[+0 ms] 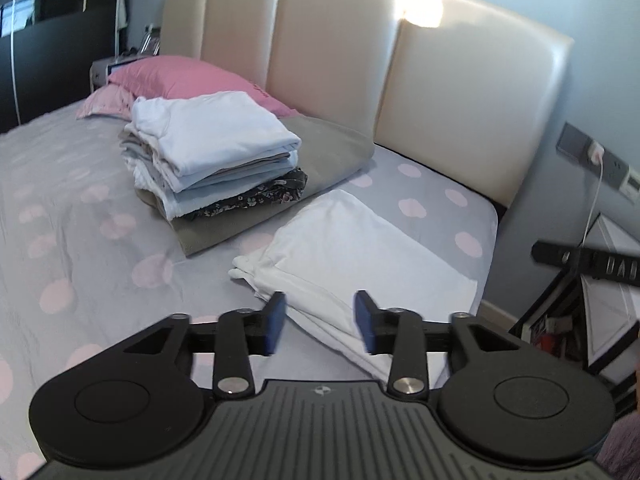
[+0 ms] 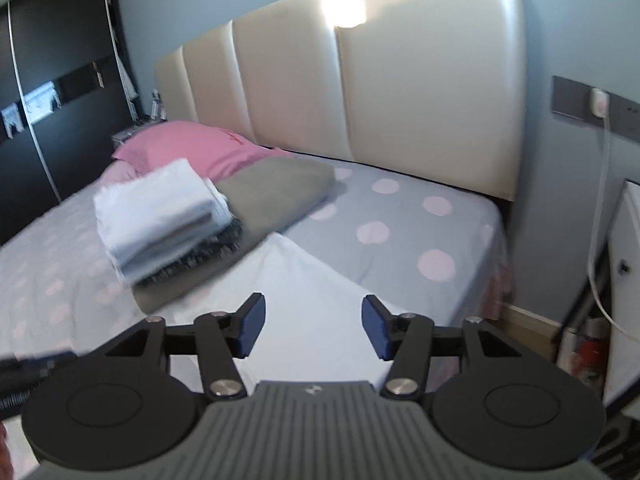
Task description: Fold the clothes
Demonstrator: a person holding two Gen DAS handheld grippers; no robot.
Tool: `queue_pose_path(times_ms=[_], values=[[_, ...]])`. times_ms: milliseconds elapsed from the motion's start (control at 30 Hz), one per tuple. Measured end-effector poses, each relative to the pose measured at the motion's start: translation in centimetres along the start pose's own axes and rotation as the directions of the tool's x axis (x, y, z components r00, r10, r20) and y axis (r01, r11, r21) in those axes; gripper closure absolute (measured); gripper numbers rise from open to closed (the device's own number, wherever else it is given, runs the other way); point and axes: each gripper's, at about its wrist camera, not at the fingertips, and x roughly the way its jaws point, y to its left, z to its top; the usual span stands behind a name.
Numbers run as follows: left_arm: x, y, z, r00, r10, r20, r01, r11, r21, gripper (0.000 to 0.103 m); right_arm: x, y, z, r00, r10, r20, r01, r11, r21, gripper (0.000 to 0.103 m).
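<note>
Grey sheet with pink dots covers the bed [image 1: 60,208]; its left and near edges are cut off by both frames. Cream padded headboard [image 1: 332,48] behind it, top partly blown out by glare. Pink pillow [image 1: 176,76] against the headboard, half hidden behind the stack of folded clothes [image 1: 208,152]. That stack sits on a grey-green folded blanket [image 1: 320,156]; the lower layers show as edges only, the bottom one floral and dark. In the right wrist view the stack is motion-blurred, layers unreadable.

Folded white garment [image 1: 340,240] lies flat on the sheet near the right edge of the bed, just beside the blanket. Its near end is hidden behind both grippers.

Left gripper [image 1: 321,322]: released, blue pads apart, over the garment's near edge; contact cannot be told. Right gripper [image 2: 313,326]: released, pads wide apart above the white cloth, nothing between them.

Wall socket with white plug [image 1: 596,154] right of the bed, small and blurry.
</note>
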Motion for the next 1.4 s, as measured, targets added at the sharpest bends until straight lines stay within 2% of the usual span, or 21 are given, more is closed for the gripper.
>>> queue_pose_path(times_ms=[167,333,500,633,700,933,1400], values=[[-0.4,-1.1,-1.0,0.999,0.034,0.0,-0.034,0.997,0.065,0.058,-0.9,1.1,-3.5,0.998,-0.057,-0.006,0.057,0.998,-0.004,0.046],[0.2,-1.6,-1.9,0.998,0.048,-0.052,-0.042,0.993,0.11,0.054,-0.8,0.7,-6.0,0.996,-0.082,-0.046,0.084,0.995,0.055,0.045],[1.2,-2.2,-3.0,0.995,0.052,-0.088,-0.041,0.992,0.122,0.054,0.2,0.3,-7.1,0.988,-0.128,-0.091,0.135,0.988,0.08,0.044],[1.8,-2.8,-3.6,0.994,0.066,-0.086,-0.053,0.989,0.141,0.054,0.4,1.0,-8.2,0.987,-0.121,-0.106,0.128,0.99,0.064,0.044],[2.0,-3.3,-4.0,0.994,0.069,-0.088,-0.055,0.986,0.156,0.05,0.5,1.6,-8.8,0.986,-0.129,-0.103,0.134,0.99,0.043,0.043],[2.8,-4.6,-5.0,0.989,0.058,-0.133,-0.033,0.983,0.18,0.05,0.9,1.9,-9.4,0.984,-0.128,-0.123,0.133,0.991,0.033,0.039],[2.8,-5.3,-5.0,0.989,0.052,-0.139,-0.024,0.98,0.195,0.049,0.7,2.0,-9.4,0.984,-0.135,-0.116,0.139,0.99,0.03,0.039]])
